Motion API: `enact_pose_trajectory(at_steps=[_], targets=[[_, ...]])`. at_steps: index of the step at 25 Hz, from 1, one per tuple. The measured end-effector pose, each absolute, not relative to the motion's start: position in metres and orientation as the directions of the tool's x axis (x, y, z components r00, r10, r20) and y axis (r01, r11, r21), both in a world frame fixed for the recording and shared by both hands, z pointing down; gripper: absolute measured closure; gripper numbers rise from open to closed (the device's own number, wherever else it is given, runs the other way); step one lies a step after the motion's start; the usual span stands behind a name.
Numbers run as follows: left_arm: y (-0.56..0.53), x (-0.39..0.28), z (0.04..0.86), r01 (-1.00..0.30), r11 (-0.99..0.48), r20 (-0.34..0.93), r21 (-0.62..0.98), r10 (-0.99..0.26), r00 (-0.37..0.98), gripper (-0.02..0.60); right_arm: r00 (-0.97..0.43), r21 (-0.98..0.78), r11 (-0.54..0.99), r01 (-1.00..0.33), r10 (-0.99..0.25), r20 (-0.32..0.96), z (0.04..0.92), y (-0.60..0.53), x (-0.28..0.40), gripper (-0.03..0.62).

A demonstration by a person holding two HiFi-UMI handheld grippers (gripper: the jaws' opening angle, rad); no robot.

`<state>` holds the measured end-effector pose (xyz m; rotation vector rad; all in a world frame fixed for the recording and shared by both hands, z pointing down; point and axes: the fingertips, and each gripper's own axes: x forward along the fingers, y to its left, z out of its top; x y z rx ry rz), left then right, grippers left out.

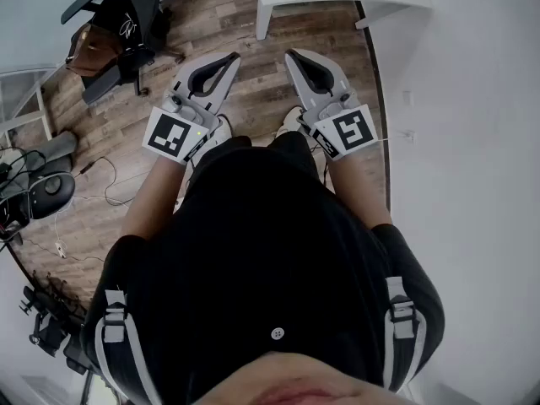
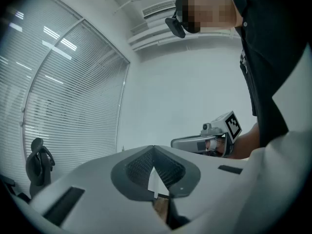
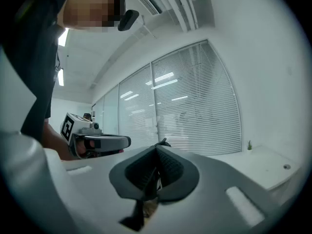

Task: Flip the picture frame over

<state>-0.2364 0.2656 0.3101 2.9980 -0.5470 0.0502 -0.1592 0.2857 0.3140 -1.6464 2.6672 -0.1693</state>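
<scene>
While closed, left gripper (image 1: 232, 58) beside right (image 1: 291, 55)

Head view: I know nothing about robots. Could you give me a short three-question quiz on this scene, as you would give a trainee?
1. True or false: the left gripper is gripping an object.
2. The jaws of the right gripper are: A) wide apart, B) shut and empty, C) shut on something.
3. What piece of furniture stands at the upper left in the head view?

Key: 1 false; 2 B; 3 an office chair.
</scene>
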Motion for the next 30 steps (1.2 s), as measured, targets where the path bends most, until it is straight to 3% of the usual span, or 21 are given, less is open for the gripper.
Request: enact_pose_trajectory(at_steps=[7,26,28,30], targets=[[0.263,-0.293,0.306,-0.283,-0.955,0.030,0.085,-0.282,0.959,0.574,-0.367,-0.095,0.363,-0.927,-0.929,0.034,0.307,0.292,-0.218,0.583],[0.265,-0.262,0.306,-0.292,-0.955,0.033,0.058,-0.291,0.956,0.571,-0.366,-0.063,0.363,-0.929,-0.929,0.043,0.307,0.300,-0.183,0.583],[0.265,-0.257,0.307,-0.305,-0.951,0.034,0.053,-0.304,0.952,0.545,-0.370,-0.054,0.368,-0.928,-0.928,0.042,0.307,0.301,-0.178,0.580],[0.262,-0.253,0.307,-0.320,-0.946,0.031,0.056,-0.319,0.947,0.453,-0.378,-0.050,0.376,-0.925,-0.924,0.048,0.306,0.300,-0.176,0.420]])
